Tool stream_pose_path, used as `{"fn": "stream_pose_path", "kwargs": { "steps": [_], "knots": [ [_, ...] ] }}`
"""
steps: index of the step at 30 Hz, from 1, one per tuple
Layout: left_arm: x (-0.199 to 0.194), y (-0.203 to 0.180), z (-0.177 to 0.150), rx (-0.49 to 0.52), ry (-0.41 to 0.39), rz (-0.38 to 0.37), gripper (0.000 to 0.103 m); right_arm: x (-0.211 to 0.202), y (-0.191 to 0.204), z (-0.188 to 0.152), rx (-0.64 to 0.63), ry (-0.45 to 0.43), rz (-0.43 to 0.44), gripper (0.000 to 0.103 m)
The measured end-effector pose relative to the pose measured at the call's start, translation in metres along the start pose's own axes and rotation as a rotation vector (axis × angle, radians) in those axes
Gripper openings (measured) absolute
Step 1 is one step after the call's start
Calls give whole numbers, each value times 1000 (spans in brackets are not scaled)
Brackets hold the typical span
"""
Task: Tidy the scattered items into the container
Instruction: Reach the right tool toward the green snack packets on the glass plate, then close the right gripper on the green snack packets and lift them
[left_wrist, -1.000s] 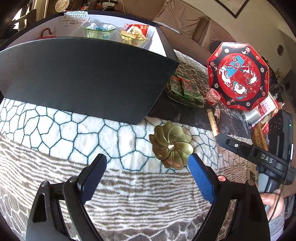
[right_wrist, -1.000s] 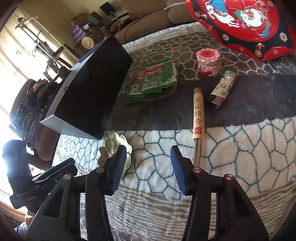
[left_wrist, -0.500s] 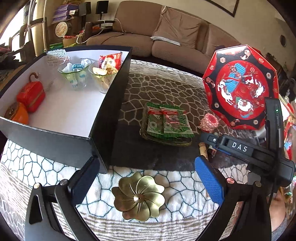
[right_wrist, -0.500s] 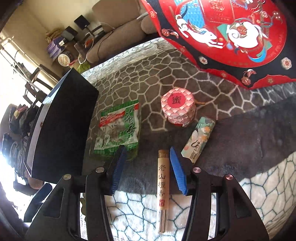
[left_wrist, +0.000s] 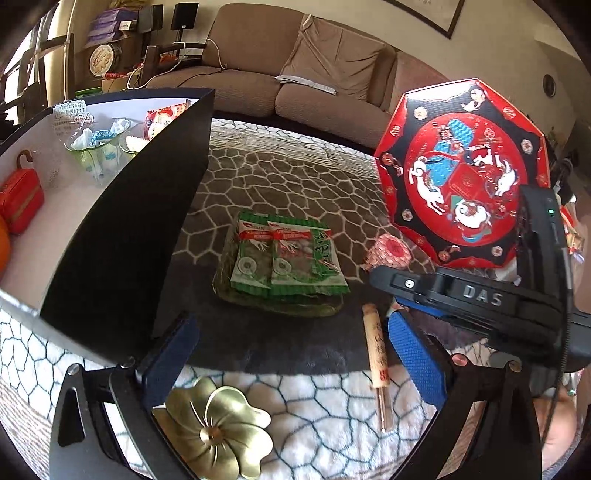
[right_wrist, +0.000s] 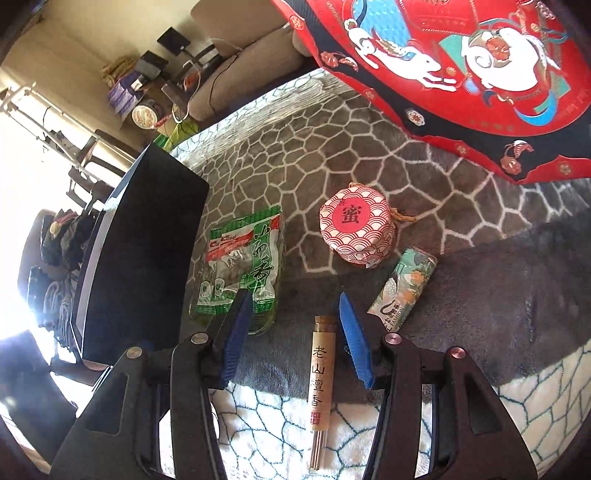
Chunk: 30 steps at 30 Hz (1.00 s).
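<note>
Now the right gripper (right_wrist: 293, 330), jaws half-open and empty, straddles the incense tube (right_wrist: 320, 380) for a pick, needing only to drop and close, while the left gripper (left_wrist: 291, 358), jaws just opened wide, hangs empty beside the box (left_wrist: 122, 236), brass dish (left_wrist: 216, 432) beneath.

Left gripper (left_wrist: 291, 354) fingers just opened wide; right gripper (right_wrist: 295, 332) fingers parted, empty.

A black-walled, white-lined box (left_wrist: 122, 236); green-and-red printed snack packets (left_wrist: 284, 258); a brass-gold flower-shaped dish (left_wrist: 214, 432) — all on a grey-and-white blanket (left_wrist: 295, 184) with a cracked-cell pattern. A red octagonal lid (left_wrist: 461, 170) bears white rabbits.
</note>
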<state>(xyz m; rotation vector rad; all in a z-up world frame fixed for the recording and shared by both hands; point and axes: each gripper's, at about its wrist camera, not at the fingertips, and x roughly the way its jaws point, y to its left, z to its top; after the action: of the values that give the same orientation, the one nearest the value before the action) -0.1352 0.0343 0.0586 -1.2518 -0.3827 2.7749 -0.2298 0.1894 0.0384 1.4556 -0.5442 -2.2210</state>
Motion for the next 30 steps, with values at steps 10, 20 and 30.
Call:
{"fn": "stream_pose_path", "kwargs": {
  "steps": [10, 20, 30],
  "knots": [
    [0, -6, -36, 46, 11, 33, 102, 19, 32, 30, -77, 91, -76, 95],
    [-50, 41, -36, -89, 5, -86, 103, 100, 92, 50, -134, 261, -266, 99],
    [-82, 78, -28, -158, -15, -155, 103, 143, 117, 45, -134, 304, -443, 103]
  ]
}}
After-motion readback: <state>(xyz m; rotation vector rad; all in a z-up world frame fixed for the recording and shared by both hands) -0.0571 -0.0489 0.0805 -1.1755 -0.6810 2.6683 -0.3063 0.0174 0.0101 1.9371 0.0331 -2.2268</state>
